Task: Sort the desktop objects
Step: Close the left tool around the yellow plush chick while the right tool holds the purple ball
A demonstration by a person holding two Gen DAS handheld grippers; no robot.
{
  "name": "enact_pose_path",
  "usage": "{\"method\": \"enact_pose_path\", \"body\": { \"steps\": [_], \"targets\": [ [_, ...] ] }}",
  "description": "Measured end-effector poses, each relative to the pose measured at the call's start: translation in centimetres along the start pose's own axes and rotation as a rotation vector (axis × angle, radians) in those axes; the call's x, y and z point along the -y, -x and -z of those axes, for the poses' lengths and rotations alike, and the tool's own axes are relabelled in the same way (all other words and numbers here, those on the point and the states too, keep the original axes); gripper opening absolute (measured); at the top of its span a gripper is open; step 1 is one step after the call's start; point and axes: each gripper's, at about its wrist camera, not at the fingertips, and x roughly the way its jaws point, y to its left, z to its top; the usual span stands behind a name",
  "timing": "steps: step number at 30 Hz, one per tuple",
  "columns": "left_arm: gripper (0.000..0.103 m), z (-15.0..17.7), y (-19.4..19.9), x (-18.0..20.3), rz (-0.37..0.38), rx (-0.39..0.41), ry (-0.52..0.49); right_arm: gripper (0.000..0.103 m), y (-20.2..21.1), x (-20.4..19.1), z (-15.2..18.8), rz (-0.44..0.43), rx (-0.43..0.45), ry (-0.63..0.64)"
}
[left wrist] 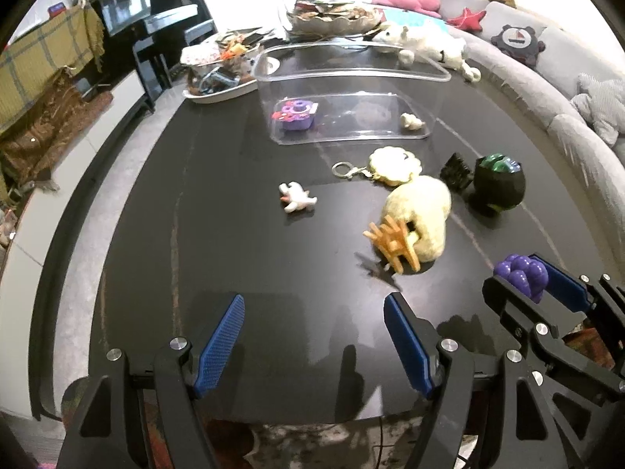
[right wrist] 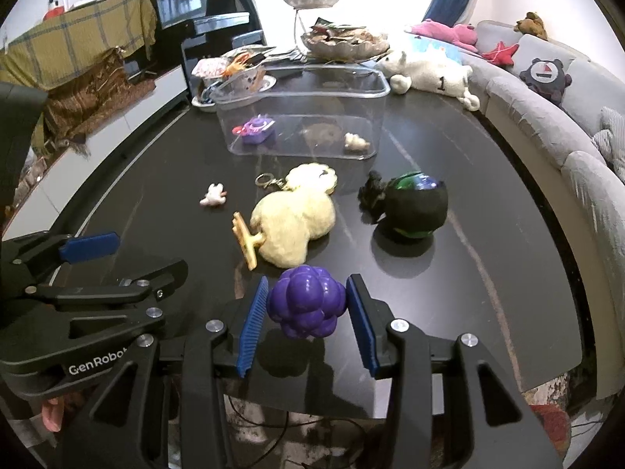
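Observation:
A purple grape toy [right wrist: 306, 301] sits between the pads of my right gripper [right wrist: 308, 320], above the dark table [right wrist: 156, 211]; the pads touch or nearly touch its sides. It also shows in the left wrist view [left wrist: 521, 273]. My left gripper [left wrist: 314, 336] is open and empty over the table's near edge. A clear bin [right wrist: 304, 78] at the far side holds a purple toy [right wrist: 258, 129] and a small white figure [right wrist: 355, 141]. Loose on the table lie a yellow plush [right wrist: 297, 226], an orange clip [right wrist: 246, 242], a white figurine [right wrist: 213, 194], a yellow keychain [right wrist: 312, 178] and a black-green ball [right wrist: 416, 205].
A white plush bear [right wrist: 429, 72], a silver tiered dish [right wrist: 343, 45] and a cluttered tray [right wrist: 234, 78] stand behind the bin. A grey sofa [right wrist: 547, 125] curves along the right. A piano [right wrist: 203, 23] and a draped cabinet [right wrist: 78, 51] stand at the left.

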Motion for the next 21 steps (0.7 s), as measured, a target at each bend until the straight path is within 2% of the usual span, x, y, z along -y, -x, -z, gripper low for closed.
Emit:
{"method": "enact_pose_path", "body": {
  "steps": [9, 15, 21],
  "targets": [
    [0.071, -2.3, 0.6, 2.4, 0.056, 0.035, -0.058, 0.04, 1.4, 2.6, -1.1, 0.018, 0.04, -0.049],
    [0.071, -4.0, 0.2, 3.8, 0.114, 0.008, -0.106, 0.04, 1.8, 4.1, -1.7, 0.015, 0.054, -0.069],
    [0.071, -5.1, -0.6, 5.0, 0.125, 0.003, -0.15, 0.04, 1.4, 5.0, -2.2, 0.031, 0.052, -0.075]
  ]
}}
